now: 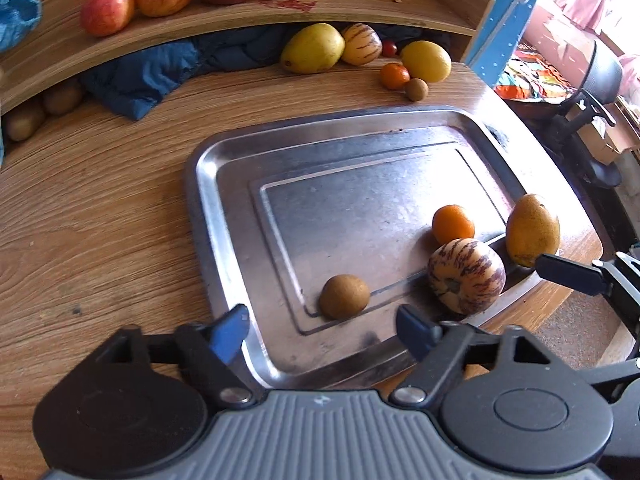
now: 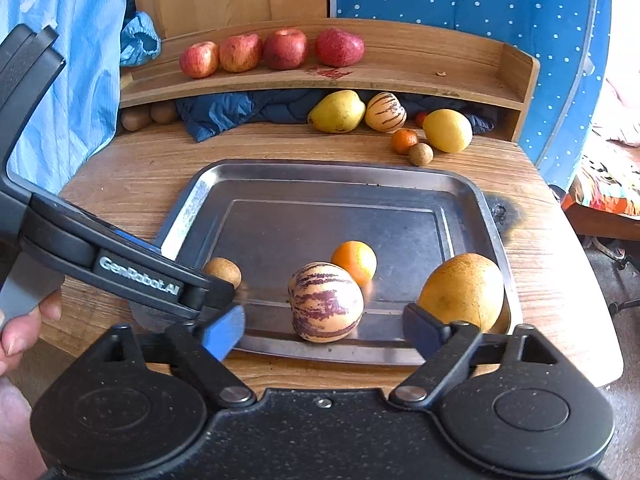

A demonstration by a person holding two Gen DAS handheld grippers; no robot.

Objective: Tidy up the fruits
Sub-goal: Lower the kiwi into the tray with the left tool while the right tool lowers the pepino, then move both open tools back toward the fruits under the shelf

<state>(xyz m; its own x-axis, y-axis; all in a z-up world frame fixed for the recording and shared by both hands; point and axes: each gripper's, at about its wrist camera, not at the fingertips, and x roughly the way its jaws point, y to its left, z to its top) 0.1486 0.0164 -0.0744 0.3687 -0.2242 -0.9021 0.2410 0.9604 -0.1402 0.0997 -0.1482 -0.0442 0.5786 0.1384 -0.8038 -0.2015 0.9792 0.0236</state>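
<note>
Striped melon: the striped melon (image 2: pixel 326 302) sits in the near part of the tray (image 2: pixel 320 172), straight ahead of the right tongs (image 2: pixel 324 330) and between their spread blue fingers, not touched.
Axis: it looks roundish and slightly squat, stem end turned toward the left tongs' camera; no clear long axis to line up with.
Nearer tongs: the right tongs, I judge; from the left tongs (image 1: pixel 322 330) the melon (image 1: pixel 466 276) lies off to the right.
Brown fruit: the small brown fruit (image 1: pixel 344 296) lies just ahead of the left tongs, between their open fingers and clear of both.
Tongs state: both are released, empty, jaws wide.
Neighbours: the orange (image 2: pixel 354 262) sits just behind the melon, touching or nearly so; the yellow mango (image 2: pixel 462 292) stands near it on the right, at the tray's near right corner.
Edges: the tray's near rim runs just under the right fingertips.
Open room: the far half of the tray is bare; beyond it a second group of fruit (image 2: pixel 384 120) lies on the table (image 2: pixel 132 168), and apples (image 2: pixel 276 50) line the shelf (image 2: pixel 400 80).
</note>
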